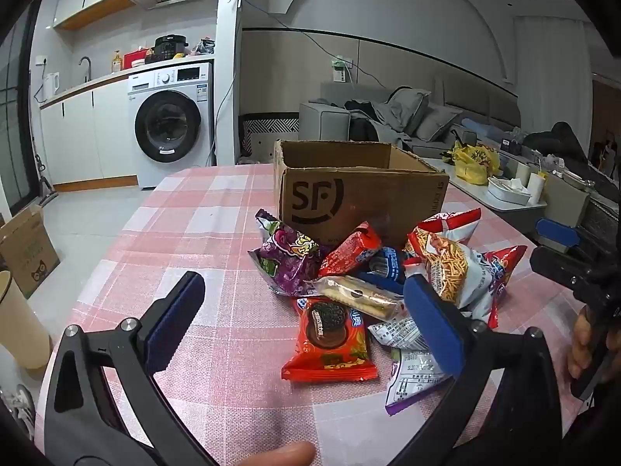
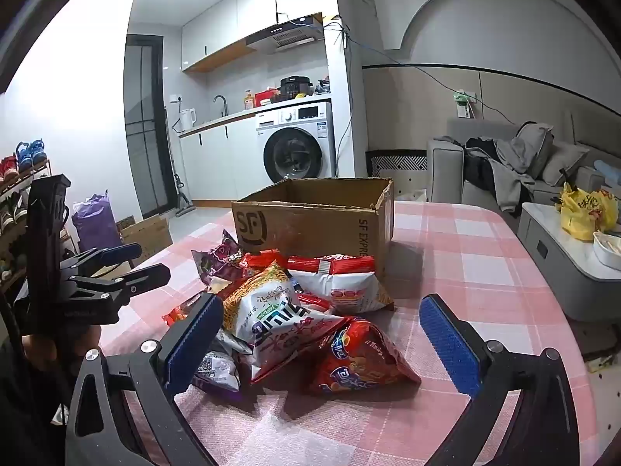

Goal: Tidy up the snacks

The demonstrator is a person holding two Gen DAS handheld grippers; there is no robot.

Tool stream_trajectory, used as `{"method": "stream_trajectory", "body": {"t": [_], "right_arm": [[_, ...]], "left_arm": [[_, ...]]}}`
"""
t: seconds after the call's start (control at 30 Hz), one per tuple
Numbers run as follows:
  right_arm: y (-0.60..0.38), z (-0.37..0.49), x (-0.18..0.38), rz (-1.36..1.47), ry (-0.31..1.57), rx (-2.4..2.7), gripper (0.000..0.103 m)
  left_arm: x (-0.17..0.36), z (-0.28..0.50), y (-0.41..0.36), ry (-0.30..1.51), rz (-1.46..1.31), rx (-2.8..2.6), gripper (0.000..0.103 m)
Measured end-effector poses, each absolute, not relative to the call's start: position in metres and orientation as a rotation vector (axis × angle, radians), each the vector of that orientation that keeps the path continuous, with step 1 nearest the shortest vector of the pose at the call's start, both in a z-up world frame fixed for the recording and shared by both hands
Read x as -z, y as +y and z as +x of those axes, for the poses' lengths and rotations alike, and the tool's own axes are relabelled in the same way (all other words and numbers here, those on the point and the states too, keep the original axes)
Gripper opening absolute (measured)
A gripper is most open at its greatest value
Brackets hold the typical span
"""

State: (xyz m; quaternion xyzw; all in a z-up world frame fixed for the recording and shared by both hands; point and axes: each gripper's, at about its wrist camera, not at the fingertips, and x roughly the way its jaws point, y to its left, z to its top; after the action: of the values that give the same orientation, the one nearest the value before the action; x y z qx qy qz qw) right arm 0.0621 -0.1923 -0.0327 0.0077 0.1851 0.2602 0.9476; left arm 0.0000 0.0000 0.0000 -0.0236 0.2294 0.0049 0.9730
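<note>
A pile of snack packets lies on the pink checked tablecloth in front of an open cardboard SF box. In the left wrist view I see a red Oreo packet, a clear cracker pack, a purple bag and a noodle-snack bag. My left gripper is open above the table, just short of the pile, empty. In the right wrist view my right gripper is open and empty, with a red chip bag and a white-red bag between its fingers. The box stands behind.
The right gripper shows at the right edge of the left wrist view; the left gripper shows at the left of the right wrist view. A washing machine, a sofa and a low white table stand beyond the table.
</note>
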Motion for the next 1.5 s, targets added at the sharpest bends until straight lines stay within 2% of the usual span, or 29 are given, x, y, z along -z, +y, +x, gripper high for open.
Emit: {"method": "stream_trajectory", "body": {"t": [1.5], "right_arm": [[-0.1942,0.0642,0.0331,0.017,0.383,-0.528,0.103]], "left_arm": [[0.0001,0.0006,0.0014,0.47,-0.066,-0.008,0.102]]}}
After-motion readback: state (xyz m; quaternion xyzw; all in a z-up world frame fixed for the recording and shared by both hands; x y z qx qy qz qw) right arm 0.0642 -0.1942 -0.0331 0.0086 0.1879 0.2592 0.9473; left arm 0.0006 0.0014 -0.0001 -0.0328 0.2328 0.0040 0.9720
